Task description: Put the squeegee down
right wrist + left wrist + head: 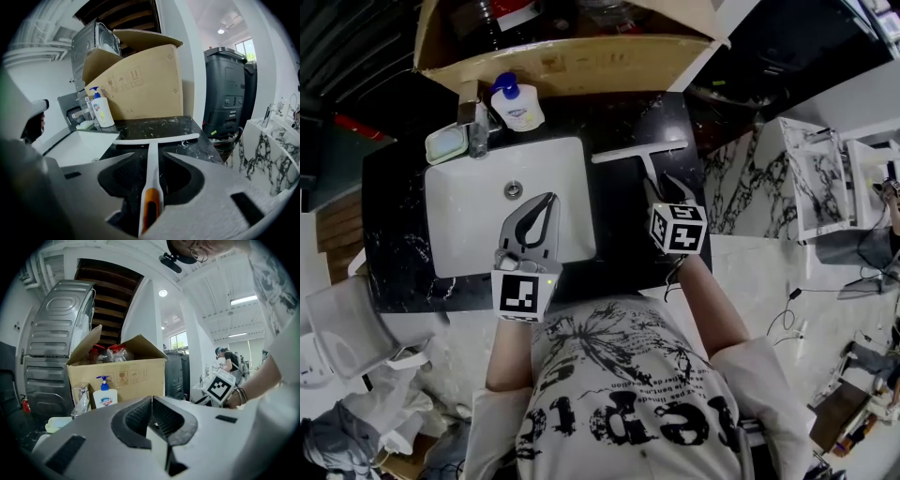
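- Left tongs (151, 400) first: both jaws are pressed together tip to tip with nothing between them, hanging over the white rectangular ceramic sink (464, 230).
- Right tongs (147, 157) stand wide, one jaw on each side of the handle and neither pad pressing on it, so I am not carrying anything.
- Between those jaws runs the white T-shaped plastic squeegee with an orange inlay in its handle (154, 138). Its blade lies across the black, white-veined stone counter (623, 220), just right of the sink, and the handle points back at me.
- By my reckoning it is light and stiff along the handle, with a softer edge on the blade (smooth plastic, so likely to slip under a loose grip). The orange stretch of the handle is where I would take hold again; it looks set down already.
- Containers, from the left: a pale green soap dish (445, 143) at the sink's back corner holds something pale that I take for soap.
- The sink itself shows only its drain.
- A white pump bottle with a blue top (517, 105) stands by the chrome tap (473, 120).
- Behind, an open brown cardboard box (562, 58) holds red-topped items I cannot identify.
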`<action>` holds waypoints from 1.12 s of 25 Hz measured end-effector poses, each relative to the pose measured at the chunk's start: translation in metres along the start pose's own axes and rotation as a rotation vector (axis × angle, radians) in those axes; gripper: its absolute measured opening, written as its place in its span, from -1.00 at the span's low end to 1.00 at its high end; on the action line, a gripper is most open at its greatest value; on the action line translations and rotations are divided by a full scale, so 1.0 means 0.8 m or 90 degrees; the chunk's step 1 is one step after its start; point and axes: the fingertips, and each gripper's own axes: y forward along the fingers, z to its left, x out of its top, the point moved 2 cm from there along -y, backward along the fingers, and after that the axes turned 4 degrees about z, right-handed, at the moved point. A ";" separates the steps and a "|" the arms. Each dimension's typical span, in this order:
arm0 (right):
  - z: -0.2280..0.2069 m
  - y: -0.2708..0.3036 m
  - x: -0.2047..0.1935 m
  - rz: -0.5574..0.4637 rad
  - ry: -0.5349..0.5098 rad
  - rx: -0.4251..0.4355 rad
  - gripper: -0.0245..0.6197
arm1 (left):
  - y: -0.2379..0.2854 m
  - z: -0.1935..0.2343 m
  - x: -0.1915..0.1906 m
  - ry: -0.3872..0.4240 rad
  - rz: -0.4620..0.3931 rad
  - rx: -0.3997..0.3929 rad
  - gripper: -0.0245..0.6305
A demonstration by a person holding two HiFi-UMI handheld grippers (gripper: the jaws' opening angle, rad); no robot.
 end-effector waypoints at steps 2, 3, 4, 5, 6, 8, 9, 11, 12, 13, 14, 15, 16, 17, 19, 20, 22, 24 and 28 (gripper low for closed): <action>0.004 -0.014 0.012 -0.020 -0.004 0.009 -0.55 | 0.000 0.001 0.006 0.006 -0.022 0.003 -0.89; 0.007 -0.021 0.019 -0.031 -0.007 0.014 -0.58 | 0.000 0.001 0.010 0.011 -0.035 0.005 -0.89; 0.009 -0.028 0.027 -0.041 -0.012 0.019 -0.61 | 0.000 0.001 0.014 0.013 -0.039 0.006 -0.89; 0.011 -0.035 0.033 -0.052 -0.018 0.023 -0.66 | -0.002 -0.001 0.018 0.011 -0.032 0.006 -0.89; 0.013 -0.044 0.040 -0.063 -0.026 0.025 -0.71 | -0.003 -0.002 0.022 0.013 -0.029 0.007 -0.89; 0.017 -0.061 0.054 -0.090 -0.044 0.025 -0.81 | -0.005 -0.001 0.030 0.029 -0.052 0.016 -0.89; 0.018 -0.069 0.061 -0.104 -0.054 0.025 -0.84 | -0.006 -0.001 0.034 0.037 -0.066 0.021 -0.89; 0.021 -0.087 0.077 -0.136 -0.072 0.025 -0.90 | -0.008 -0.001 0.042 0.045 -0.080 0.028 -0.89; 0.023 -0.096 0.084 -0.153 -0.081 0.026 -0.93 | -0.009 -0.002 0.047 0.048 -0.083 0.030 -0.89; 0.025 -0.105 0.092 -0.171 -0.090 0.028 -0.94 | -0.010 -0.003 0.051 0.051 -0.086 0.032 -0.89; 0.028 -0.115 0.100 -0.191 -0.099 0.030 -0.94 | -0.011 -0.005 0.056 0.055 -0.090 0.033 -0.89; 0.031 -0.125 0.107 -0.214 -0.109 0.031 -0.94 | -0.012 -0.006 0.060 0.059 -0.095 0.033 -0.89; 0.034 -0.136 0.115 -0.241 -0.119 0.031 -0.94 | -0.013 -0.007 0.064 0.062 -0.101 0.034 -0.89; 0.037 -0.148 0.123 -0.271 -0.129 0.030 -0.94 | -0.014 -0.007 0.067 0.065 -0.106 0.036 -0.89; 0.042 -0.172 0.135 -0.329 -0.152 0.025 -0.94 | -0.017 -0.010 0.074 0.066 -0.108 0.038 -0.89; 0.043 -0.182 0.140 -0.352 -0.164 0.023 -0.94 | -0.018 -0.012 0.078 0.062 -0.102 0.037 -0.89; 0.046 -0.197 0.145 -0.384 -0.178 0.024 -0.94 | -0.020 -0.017 0.086 0.057 -0.093 0.036 -0.89; 0.047 -0.206 0.147 -0.402 -0.176 0.037 -0.94 | -0.021 -0.017 0.088 0.072 -0.111 0.039 -0.89; 0.045 -0.213 0.141 -0.417 -0.176 0.059 -0.95 | -0.021 -0.019 0.091 0.079 -0.125 0.047 -0.89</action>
